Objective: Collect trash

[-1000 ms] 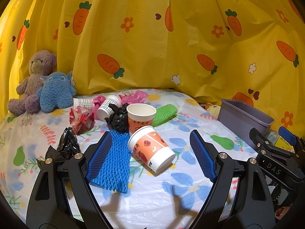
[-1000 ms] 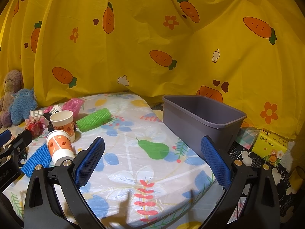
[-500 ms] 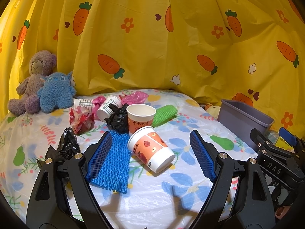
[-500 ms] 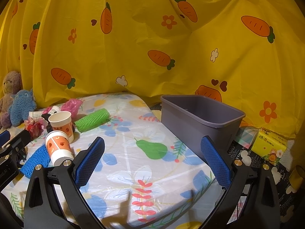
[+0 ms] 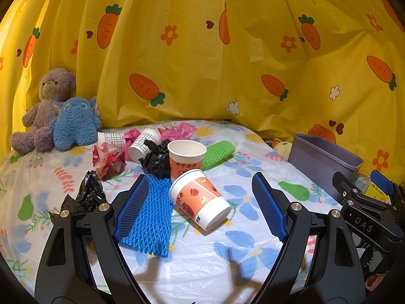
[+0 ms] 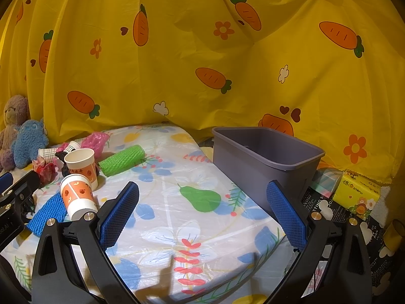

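Trash clusters at centre-left of the left wrist frame: blue foam netting [image 5: 148,215], a ribbed green foam sleeve [image 5: 219,152], two smooth paper cups, one upright [image 5: 186,158], one tipped [image 5: 200,201], and crinkled black bags [image 5: 154,159]. Both grippers' fingers [image 5: 268,210] [image 6: 119,212] gape wide, holding nothing.

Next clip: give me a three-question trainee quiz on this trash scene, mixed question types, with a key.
1. True or false: the left tool is shut on the tipped orange-and-white paper cup.
2. The blue foam mesh sleeve lies: A) inside the grey plastic bin, B) flat on the floral tablecloth, C) on the purple teddy bear.
3. Fill in: the second orange paper cup stands ____.

Key: 1 false, both the left and the right tool are open and empty; 2 B; 3 upright.
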Motion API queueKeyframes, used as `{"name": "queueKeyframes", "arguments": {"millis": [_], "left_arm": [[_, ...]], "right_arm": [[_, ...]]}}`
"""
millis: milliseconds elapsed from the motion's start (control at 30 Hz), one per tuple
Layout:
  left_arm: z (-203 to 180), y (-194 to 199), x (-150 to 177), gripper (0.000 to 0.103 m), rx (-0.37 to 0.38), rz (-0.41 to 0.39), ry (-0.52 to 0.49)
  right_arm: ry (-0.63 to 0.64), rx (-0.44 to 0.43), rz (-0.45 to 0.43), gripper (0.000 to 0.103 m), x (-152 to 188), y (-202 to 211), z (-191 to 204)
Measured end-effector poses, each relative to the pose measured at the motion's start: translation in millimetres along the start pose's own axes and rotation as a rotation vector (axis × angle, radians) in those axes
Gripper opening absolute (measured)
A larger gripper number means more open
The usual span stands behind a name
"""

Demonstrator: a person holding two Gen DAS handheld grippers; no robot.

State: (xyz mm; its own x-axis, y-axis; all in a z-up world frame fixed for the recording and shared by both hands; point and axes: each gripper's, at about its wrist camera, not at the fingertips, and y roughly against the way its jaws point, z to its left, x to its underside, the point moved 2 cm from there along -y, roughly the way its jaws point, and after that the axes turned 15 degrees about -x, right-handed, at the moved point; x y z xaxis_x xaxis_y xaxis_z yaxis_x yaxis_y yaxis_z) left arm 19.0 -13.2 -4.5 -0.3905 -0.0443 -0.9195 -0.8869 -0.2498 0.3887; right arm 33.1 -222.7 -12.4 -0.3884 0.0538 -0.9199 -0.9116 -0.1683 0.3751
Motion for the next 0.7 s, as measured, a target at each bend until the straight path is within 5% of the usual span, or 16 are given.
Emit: {"name": "queueKeyframes", "arguments": {"millis": [700], "left_arm": [[-4.6,1.2,-1.2,0.082,0.005,-0.004,0.000]], "right_arm": [[0.000,0.000,-0.003,0.098,-1.9,0.8,-0.3]]}}
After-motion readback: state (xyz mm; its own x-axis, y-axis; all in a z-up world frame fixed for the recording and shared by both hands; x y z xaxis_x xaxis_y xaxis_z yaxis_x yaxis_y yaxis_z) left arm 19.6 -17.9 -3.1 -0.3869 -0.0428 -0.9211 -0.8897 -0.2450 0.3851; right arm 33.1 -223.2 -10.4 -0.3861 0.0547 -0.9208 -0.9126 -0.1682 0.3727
